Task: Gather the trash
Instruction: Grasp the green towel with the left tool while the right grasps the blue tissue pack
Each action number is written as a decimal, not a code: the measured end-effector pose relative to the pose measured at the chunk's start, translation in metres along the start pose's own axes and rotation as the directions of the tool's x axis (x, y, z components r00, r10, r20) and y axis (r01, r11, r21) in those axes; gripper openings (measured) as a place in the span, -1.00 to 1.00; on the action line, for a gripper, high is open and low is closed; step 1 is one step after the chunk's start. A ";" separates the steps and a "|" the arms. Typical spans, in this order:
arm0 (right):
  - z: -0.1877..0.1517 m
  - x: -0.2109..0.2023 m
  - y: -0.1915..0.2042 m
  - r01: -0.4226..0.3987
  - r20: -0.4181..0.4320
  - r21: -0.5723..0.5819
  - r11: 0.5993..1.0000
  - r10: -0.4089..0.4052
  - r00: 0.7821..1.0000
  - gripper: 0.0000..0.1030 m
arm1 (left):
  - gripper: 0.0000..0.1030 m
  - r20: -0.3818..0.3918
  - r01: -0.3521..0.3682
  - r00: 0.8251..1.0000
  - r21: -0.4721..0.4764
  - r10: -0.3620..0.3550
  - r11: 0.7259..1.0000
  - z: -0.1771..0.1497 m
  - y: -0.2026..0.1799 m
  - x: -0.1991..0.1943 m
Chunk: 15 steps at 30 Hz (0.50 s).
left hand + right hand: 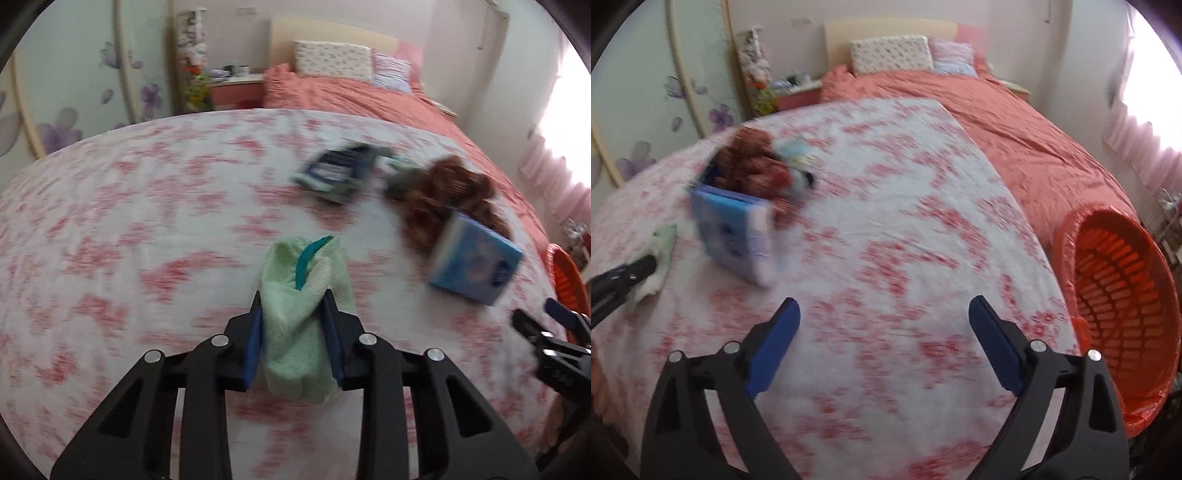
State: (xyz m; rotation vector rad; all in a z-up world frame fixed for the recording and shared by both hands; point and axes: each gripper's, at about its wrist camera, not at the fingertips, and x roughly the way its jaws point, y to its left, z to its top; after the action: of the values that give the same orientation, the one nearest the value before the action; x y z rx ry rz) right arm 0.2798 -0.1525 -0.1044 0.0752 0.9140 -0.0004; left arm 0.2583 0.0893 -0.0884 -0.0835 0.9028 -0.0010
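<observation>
On the bed (886, 229), left tool (293, 306) pinching green cloth (299, 332), right tool (884, 314) wide, empty, basket (1123, 295) at edge.

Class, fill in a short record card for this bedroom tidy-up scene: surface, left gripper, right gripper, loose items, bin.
surface: pink-and-white floral bedspread
left gripper: fingers closed on a pale green terry cloth with a teal loop
right gripper: open, nothing between its fingers
loose items: light blue tissue packet, brown crumpled fabric, dark blue wrapper
bin: orange slatted plastic basket, beside the bed
</observation>
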 end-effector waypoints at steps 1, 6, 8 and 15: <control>0.001 -0.005 0.005 -0.036 0.022 0.002 0.999 0.036 0.999 0.77 | -0.40 -0.003 -0.006 1.000 -0.023 0.005 1.000 0.000 0.012 0.001; 0.016 -0.013 0.039 -0.131 0.071 -0.002 0.991 0.131 0.989 0.77 | -0.38 -0.001 -0.008 1.000 -0.057 0.008 0.998 -0.001 0.027 -0.003; 0.023 -0.008 0.052 -0.120 0.075 0.019 0.993 0.118 0.990 0.77 | -0.38 0.005 -0.011 1.000 -0.050 0.011 0.999 -0.004 0.024 -0.005; 0.031 0.010 0.080 -0.083 0.065 0.135 0.987 0.075 0.995 0.77 | -0.37 0.021 -0.001 1.000 -0.044 0.001 0.999 -0.006 0.028 -0.005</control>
State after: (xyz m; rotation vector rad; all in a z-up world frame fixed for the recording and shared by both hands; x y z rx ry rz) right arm 0.3131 -0.0740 -0.0881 0.2382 0.8503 0.0080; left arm 0.2500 0.1166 -0.0904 -0.1243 0.8824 0.0207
